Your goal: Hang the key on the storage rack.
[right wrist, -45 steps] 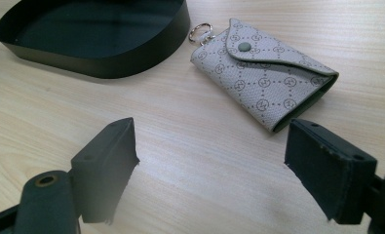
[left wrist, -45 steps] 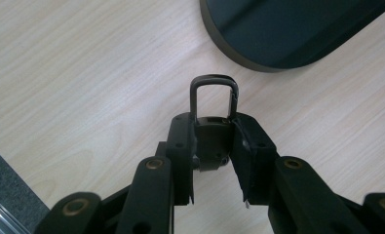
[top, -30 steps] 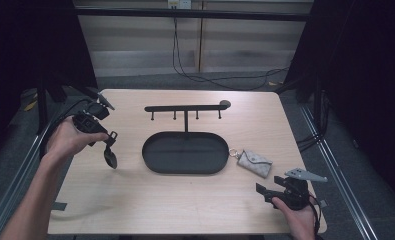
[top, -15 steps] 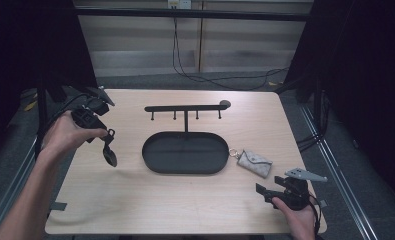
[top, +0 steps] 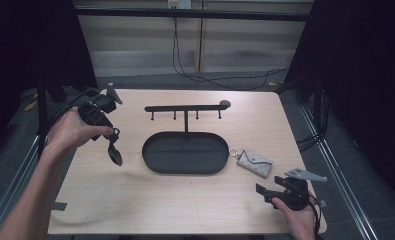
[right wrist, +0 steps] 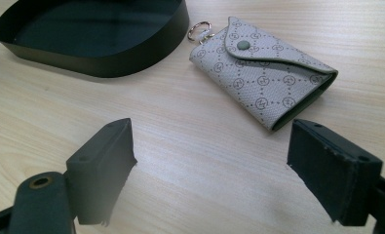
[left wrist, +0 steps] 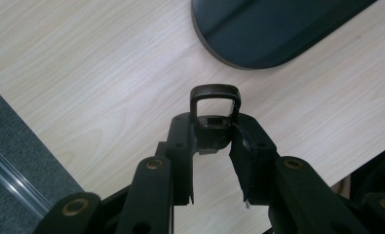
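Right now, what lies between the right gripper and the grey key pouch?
Bare wood of the table separates right gripper and key pouch, seen in the right gripper view.

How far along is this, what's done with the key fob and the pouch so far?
Done: the left gripper has the key fob off the table. In hand: it hangs left of the tray. Left: the pouch lies untouched, the right gripper open before it; the hook rack is bare.

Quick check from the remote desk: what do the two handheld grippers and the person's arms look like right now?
Both are black, two-jawed tools. The left gripper has jointed links with brass-coloured pivot rivets. The right gripper has blocky, worn-edged black pads, carries a grey three-cornered plate, and trails a black cable at the wrist. Both forearms are bare, with no sleeves or gloves in view.
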`<state>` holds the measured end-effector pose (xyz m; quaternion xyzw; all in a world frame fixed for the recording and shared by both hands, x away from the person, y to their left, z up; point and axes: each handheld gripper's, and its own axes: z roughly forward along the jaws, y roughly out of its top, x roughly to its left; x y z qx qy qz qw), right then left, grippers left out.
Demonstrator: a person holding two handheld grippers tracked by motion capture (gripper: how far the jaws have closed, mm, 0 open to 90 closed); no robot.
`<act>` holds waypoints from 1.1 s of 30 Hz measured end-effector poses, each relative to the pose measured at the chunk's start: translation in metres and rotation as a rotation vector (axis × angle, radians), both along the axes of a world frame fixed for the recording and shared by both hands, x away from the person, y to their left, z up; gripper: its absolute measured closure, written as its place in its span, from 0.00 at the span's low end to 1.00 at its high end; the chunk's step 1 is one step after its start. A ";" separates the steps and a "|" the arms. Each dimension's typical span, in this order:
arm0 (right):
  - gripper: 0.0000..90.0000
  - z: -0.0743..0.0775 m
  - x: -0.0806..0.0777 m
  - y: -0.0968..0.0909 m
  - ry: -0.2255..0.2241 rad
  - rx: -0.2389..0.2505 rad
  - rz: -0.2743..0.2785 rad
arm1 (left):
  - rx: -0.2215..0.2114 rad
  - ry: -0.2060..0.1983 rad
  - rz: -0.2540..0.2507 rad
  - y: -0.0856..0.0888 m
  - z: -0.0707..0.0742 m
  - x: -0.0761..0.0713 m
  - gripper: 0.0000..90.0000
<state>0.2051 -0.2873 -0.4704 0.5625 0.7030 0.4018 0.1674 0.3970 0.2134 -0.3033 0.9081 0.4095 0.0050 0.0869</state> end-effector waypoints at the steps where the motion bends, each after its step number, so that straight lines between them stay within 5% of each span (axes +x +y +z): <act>1: 0.19 0.000 0.000 0.000 0.001 0.001 -0.001 | 0.002 -0.014 0.000 -0.002 0.003 0.000 0.79; 13: 0.19 0.000 0.000 0.000 0.000 0.000 0.004 | -0.016 0.016 -0.028 -0.014 0.012 -0.001 0.79; 33: 0.18 0.000 0.000 0.001 0.004 -0.003 0.008 | -0.043 0.004 -0.045 -0.034 0.020 0.002 0.79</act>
